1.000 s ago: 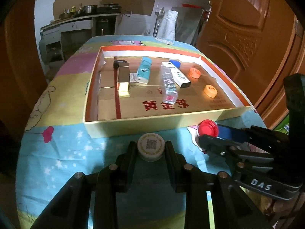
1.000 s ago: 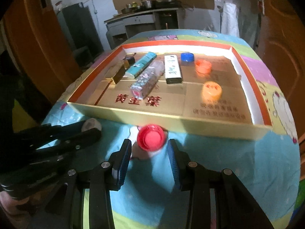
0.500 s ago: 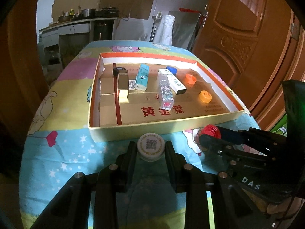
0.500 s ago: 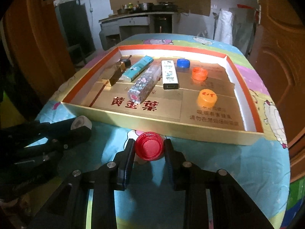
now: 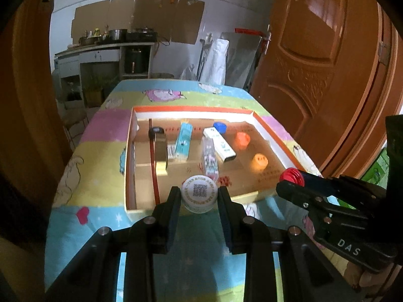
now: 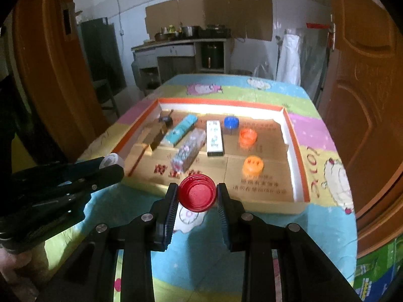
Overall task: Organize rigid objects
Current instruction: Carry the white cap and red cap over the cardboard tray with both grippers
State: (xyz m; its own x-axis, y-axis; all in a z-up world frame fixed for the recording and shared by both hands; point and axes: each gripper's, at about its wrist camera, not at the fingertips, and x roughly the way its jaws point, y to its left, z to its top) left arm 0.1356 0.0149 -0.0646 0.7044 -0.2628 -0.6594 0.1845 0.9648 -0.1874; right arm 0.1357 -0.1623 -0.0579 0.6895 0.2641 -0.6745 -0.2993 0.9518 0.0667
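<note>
- white cap (image 5: 199, 193) with a printed code on top is sitting clamped between the two fingers of the left gripper (image 5: 199, 198), lifted clear of the tablecloth (image 5: 100, 226) and hanging at the near wall of the shallow cardboard tray (image 5: 191, 207).
- red cap (image 6: 197, 193) is being held the same way by the right gripper (image 6: 197, 197), jaws narrowed onto its sides, also raised and sitting just at the tray's near edge in the right wrist view.
- key relation: the tray is lying straight ahead of both claws, along the finger axis; each cap is needing only a forward carry over the low wall, then a drop.
- tray contents are running in a row across the far half: dark lighter-like piece (image 5: 156, 131), gold block (image 5: 161, 154), teal box (image 5: 183, 142), clear patterned box (image 5: 209, 158), white box (image 5: 219, 146), blue cap (image 5: 219, 127), two orange caps (image 5: 242, 139) (image 5: 260, 160).
- long boxes are lying with long axes pointing roughly away from the grippers; caps are grouping at the right side.
- judgement: right gripper is sitting nearer the cap cluster, so the red cap is looking set to land by the orange ones; the white cap is facing the clear patterned box, so it is likely needing a shift rightward or a spot on the bare cardboard in front.
- risk: the two grippers are working close beside each other, so crossing paths could knock a cap loose.
</note>
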